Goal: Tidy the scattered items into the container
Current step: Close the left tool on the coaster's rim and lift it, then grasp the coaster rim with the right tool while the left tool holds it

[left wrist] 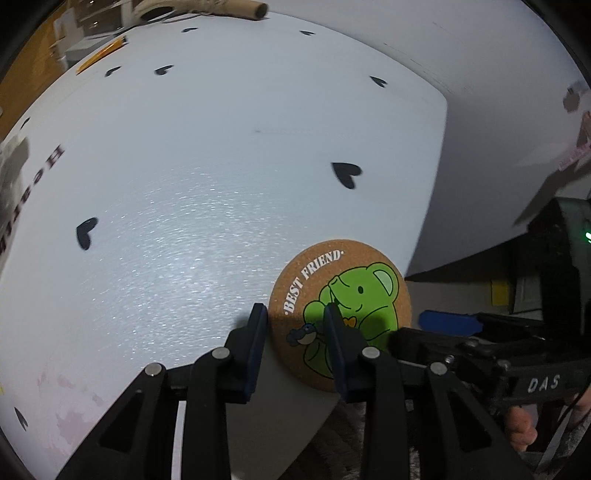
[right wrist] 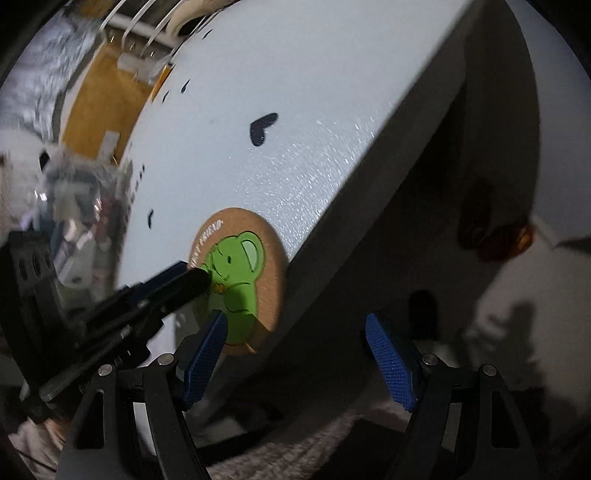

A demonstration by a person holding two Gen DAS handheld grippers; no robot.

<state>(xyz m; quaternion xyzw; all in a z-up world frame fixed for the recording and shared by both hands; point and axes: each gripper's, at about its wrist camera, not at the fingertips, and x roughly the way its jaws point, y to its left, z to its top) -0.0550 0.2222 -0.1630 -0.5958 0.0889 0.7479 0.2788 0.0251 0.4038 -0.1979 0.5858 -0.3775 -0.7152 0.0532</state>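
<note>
A round cork coaster [left wrist: 369, 273] printed with a green bear and "BEST FRIEND" lies flat at the near right corner of a white table [left wrist: 221, 166] dotted with black hearts. My left gripper [left wrist: 295, 314] is over it, slightly open: one fingertip sits just off the coaster's left rim and the other rests on the bear. From the right wrist the coaster [right wrist: 258, 243] shows at the table's edge, with the left gripper's tip [right wrist: 197, 278] on it. My right gripper [right wrist: 295, 350] is wide open and empty just off that edge. No container is clearly visible.
A cardboard tube [left wrist: 240, 9] and an orange strip [left wrist: 99, 55] lie at the table's far side. Blurred clutter [right wrist: 74, 221] stands to the left. A dark brown object [right wrist: 491, 236] sits in shadow beyond the edge. Fluffy rug [right wrist: 295, 454] is below. A hand [left wrist: 521, 428] holds the right gripper.
</note>
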